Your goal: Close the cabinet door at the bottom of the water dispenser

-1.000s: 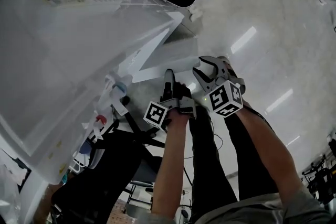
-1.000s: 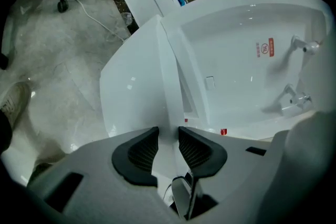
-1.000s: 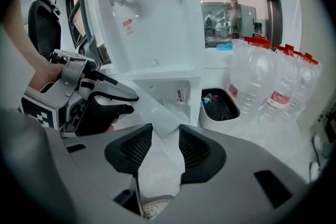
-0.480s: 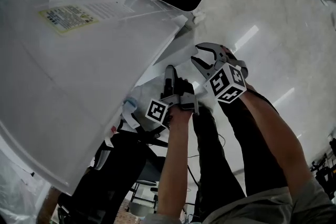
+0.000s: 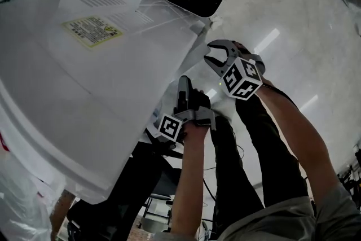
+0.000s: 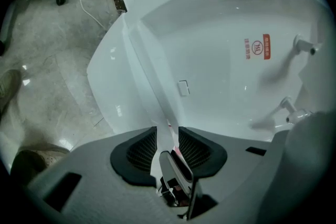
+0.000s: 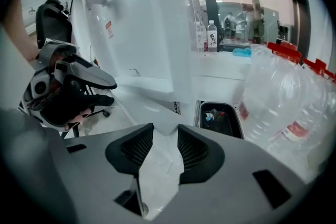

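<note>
The left gripper (image 6: 168, 131) has its jaws pressed in on the thin edge of the white door (image 6: 113, 78), which runs up from between the pads and away ahead of it. To the left of that edge lies the door's glossy flat face, with grey floor (image 6: 47, 60) beyond it. To the right of the edge the dispenser (image 6: 226, 23) opens into a pale recess with a red label (image 6: 257, 48) and two taps (image 6: 303, 45) at the far right. In the head view the left gripper (image 5: 183, 88) points up under the dispenser's overhanging white body (image 5: 84, 93), so the door itself is mostly hidden there. The right gripper (image 5: 217, 56) sits just beside the left one, to its right and a little further forward. Its jaws are spread and nothing is between them. In the right gripper view a white corner of the dispenser stands just ahead of the gap, but whether it touches the pads cannot be told. The left gripper shows off to the left of the right gripper, and a black-lined bin (image 7: 218, 115) lies ahead and slightly right. Clear jugs (image 7: 283, 102) with red caps crowd the far right.
</note>
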`<state>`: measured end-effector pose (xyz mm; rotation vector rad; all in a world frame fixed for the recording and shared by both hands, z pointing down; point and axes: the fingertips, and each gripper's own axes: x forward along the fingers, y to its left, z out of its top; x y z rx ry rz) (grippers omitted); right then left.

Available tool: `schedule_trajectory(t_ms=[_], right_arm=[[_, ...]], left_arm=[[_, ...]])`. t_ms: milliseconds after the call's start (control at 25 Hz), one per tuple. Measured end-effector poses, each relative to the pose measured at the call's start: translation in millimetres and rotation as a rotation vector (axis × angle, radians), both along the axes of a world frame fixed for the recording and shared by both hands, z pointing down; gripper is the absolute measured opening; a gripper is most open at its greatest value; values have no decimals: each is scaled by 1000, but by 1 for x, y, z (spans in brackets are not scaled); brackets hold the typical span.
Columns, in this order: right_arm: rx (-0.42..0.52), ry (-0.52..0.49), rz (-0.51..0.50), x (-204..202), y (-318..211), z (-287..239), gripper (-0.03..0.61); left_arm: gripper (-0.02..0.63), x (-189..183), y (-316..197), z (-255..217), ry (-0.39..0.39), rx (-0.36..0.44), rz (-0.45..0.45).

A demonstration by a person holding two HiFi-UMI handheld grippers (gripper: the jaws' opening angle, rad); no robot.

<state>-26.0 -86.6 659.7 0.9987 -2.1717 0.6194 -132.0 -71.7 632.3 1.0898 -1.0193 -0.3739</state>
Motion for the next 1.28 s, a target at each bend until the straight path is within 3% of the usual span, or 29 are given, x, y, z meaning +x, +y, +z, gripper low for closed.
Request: schedule_trajectory(t_ms=[600, 1280], right_arm=[[-8, -11, -107, -2, -19, 0, 149], [37, -10, 8, 0, -40, -2, 127]], left_arm=[[126, 11, -4, -3, 12, -1, 0], [124, 5, 9, -5, 1, 1, 22]])
